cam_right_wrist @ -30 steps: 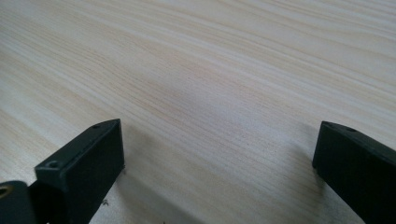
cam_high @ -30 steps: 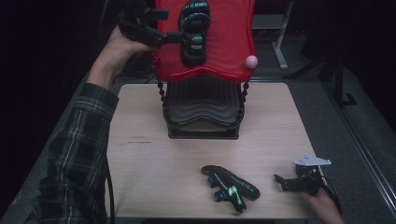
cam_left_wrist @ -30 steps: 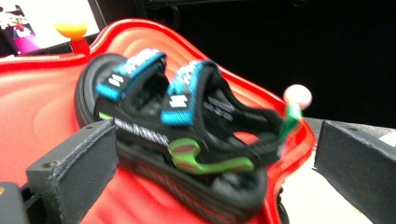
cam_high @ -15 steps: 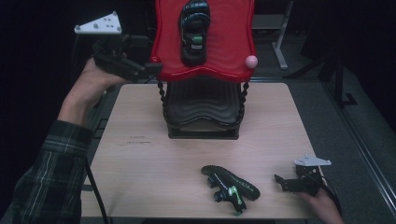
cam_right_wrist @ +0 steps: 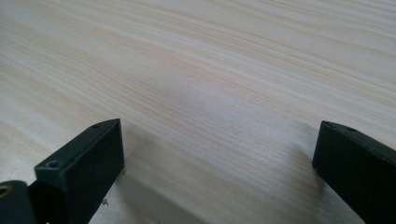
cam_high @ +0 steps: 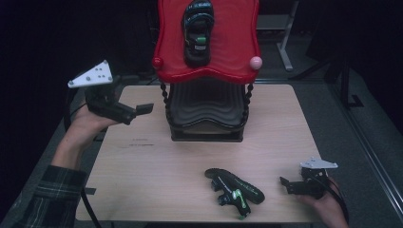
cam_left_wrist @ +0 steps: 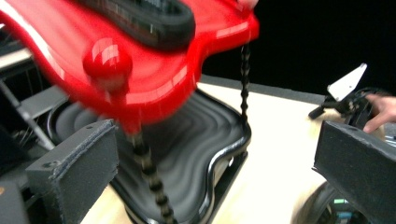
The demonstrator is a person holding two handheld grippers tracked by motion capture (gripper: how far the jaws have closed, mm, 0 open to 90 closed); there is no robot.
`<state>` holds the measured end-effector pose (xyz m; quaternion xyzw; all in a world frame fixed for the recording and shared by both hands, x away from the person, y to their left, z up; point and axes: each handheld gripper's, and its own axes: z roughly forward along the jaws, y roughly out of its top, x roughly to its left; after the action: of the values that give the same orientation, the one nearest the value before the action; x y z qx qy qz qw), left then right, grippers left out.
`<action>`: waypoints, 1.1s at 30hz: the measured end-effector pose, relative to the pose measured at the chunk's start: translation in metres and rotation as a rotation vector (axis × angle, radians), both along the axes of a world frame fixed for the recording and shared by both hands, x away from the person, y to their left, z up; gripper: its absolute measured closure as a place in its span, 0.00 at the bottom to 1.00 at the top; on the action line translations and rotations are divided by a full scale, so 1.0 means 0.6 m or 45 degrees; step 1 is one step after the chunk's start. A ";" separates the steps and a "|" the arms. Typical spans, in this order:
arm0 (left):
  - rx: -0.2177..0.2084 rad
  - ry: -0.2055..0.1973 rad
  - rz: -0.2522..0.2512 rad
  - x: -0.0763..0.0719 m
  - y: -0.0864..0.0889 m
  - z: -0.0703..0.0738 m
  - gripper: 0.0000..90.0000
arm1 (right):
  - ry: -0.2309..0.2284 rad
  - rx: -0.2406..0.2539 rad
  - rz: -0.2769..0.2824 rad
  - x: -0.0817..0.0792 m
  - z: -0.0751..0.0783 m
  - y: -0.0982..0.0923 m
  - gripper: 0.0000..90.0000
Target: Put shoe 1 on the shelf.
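A two-tier stand sits at the table's back, with a red top tray (cam_high: 233,57) over a black ribbed lower tray (cam_high: 204,102). One black shoe with a green tab (cam_high: 198,31) lies on the red tray. A second black and green shoe (cam_high: 234,187) lies on the table at the front. My left gripper (cam_high: 142,108) hovers left of the stand, open and holding nothing. In the left gripper view its jaws stand wide apart before the red tray (cam_left_wrist: 154,65) and the black tray (cam_left_wrist: 187,149). My right gripper (cam_high: 286,184) rests low at the front right, open over bare wood (cam_right_wrist: 210,84).
The light wooden table (cam_high: 142,161) has bare room between the stand and the front shoe. Beaded black posts (cam_high: 165,97) carry the red tray, which has a pink knob (cam_high: 255,62) and a red knob (cam_high: 157,62). Dark floor surrounds the table.
My left gripper has drawn away from the shoe on the red tray, moving left and down to beside the stand. The right gripper and the front shoe have not moved.
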<state>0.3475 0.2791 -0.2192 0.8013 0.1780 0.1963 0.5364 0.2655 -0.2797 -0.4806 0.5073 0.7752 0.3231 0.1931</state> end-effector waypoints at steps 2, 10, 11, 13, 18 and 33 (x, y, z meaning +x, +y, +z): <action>0.008 0.004 0.009 -0.002 0.002 -0.008 0.00 | -0.003 -0.001 -0.013 0.000 0.000 -0.001 0.02; 0.080 0.065 0.084 -0.026 0.016 -0.101 0.00 | -0.003 -0.005 -0.034 0.001 0.000 -0.002 0.02; 0.080 0.087 0.103 -0.034 0.020 -0.128 0.00 | -0.003 -0.005 -0.035 0.001 0.000 -0.002 0.02; 0.075 0.107 0.120 -0.042 0.024 -0.154 0.00 | -0.003 -0.005 -0.035 0.001 0.000 -0.002 0.02; 0.103 0.142 0.174 -0.059 0.035 -0.212 0.00 | -0.001 -0.004 -0.077 0.000 0.000 -0.001 0.02; 0.243 0.264 0.257 -0.077 0.038 -0.326 0.00 | -0.001 -0.003 -0.156 -0.001 0.000 0.007 0.02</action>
<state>0.3010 0.3017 -0.4146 0.8427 0.2923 0.1815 0.4141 0.2651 -0.2754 -0.4807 0.5533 0.7431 0.3098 0.2135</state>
